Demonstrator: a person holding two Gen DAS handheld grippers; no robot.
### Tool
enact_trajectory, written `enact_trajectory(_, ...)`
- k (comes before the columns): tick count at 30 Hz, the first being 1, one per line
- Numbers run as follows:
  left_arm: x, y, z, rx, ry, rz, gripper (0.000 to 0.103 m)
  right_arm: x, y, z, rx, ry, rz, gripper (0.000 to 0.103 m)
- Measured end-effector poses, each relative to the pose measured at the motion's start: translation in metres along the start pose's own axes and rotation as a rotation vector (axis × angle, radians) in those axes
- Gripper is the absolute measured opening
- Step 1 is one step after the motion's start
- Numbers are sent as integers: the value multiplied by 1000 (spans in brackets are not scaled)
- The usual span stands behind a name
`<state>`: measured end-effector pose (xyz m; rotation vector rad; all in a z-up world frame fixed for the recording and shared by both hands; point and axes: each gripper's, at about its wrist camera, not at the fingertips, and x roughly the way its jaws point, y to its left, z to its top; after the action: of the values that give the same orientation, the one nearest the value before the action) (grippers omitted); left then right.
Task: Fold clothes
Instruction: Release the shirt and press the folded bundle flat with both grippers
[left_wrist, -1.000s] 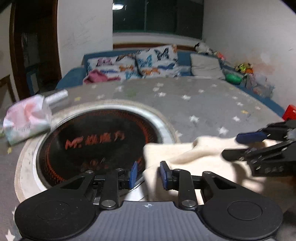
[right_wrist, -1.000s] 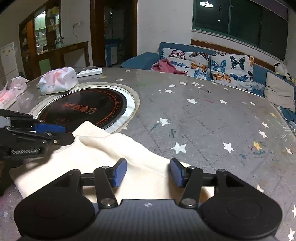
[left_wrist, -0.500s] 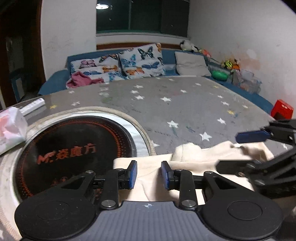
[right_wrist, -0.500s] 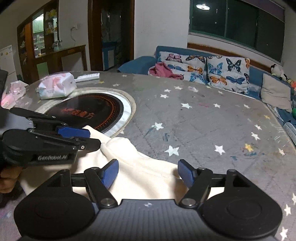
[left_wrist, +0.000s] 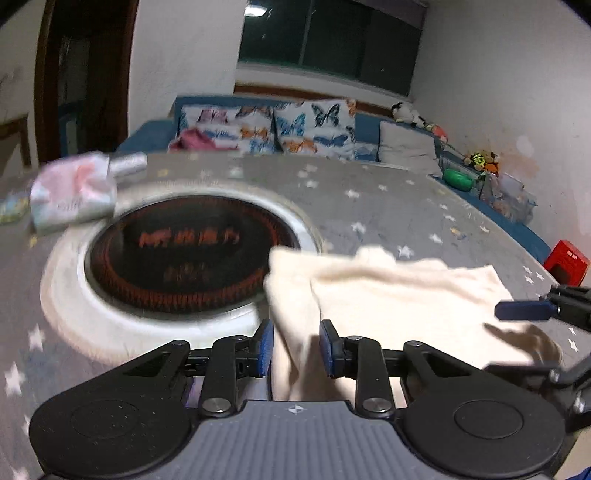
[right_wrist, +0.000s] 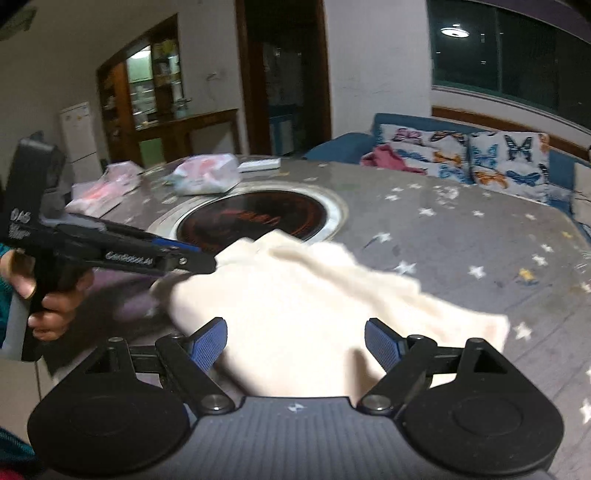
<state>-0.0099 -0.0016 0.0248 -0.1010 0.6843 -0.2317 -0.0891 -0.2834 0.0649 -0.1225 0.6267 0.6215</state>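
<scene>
Left wrist view: cream cloth (left_wrist: 388, 295) lies bunched on table (left_wrist: 369, 192), partly over round black plate (left_wrist: 184, 254). Left claw (left_wrist: 295, 347) narrow, cloth edge between pads, likely pinched to drag a fold. Right claw (right_wrist: 295, 343) wide, holding nothing, hovers over cloth, likely ready to press.

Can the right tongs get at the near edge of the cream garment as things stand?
Probably yes: the right tongs are open just above the cream garment, with nothing between them.
</scene>
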Motion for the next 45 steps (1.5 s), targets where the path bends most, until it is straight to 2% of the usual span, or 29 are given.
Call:
enact_trajectory(4, -4, -3, -8, -22, 26, -22, 26, 7, 2, -16, -14, 49, 24, 84)
enact_trajectory(9, -12, -11, -16, -28, 42, -49, 26, 0, -4, -25, -35, 55, 19, 84)
enact_trajectory(15, -29, -30, -35, -7, 60, -117, 26, -24, -13, -44, -39, 56, 0, 84)
enact_trajectory(20, -38, -36, -29, 28, 58, -125, 27, -53, -27, -47, 65, 5, 0, 84)
enact_trajectory(23, -42, -38, -22, 38, 34, -131, 30, -62, -38, -50, 116, -31, -44, 87)
enact_trajectory(26, -42, -41, -16, 53, 14, -117, 32, -55, -54, -59, 204, -3, -37, 87)
enact_trajectory(32, -38, -47, -6, 72, 0, -126, 32, -59, -56, -51, 195, -34, -24, 87)
enact_trajectory(37, -21, -62, 7, 108, -13, -156, 31, -49, -68, -33, 203, -63, -55, 87)
enact_trajectory(40, 2, -69, 14, 110, 13, -165, 30, -32, -78, -27, 225, -43, -88, 86)
enact_trajectory(45, 39, -74, 20, 125, 53, -133, 30, -9, -92, -22, 286, 3, -158, 75)
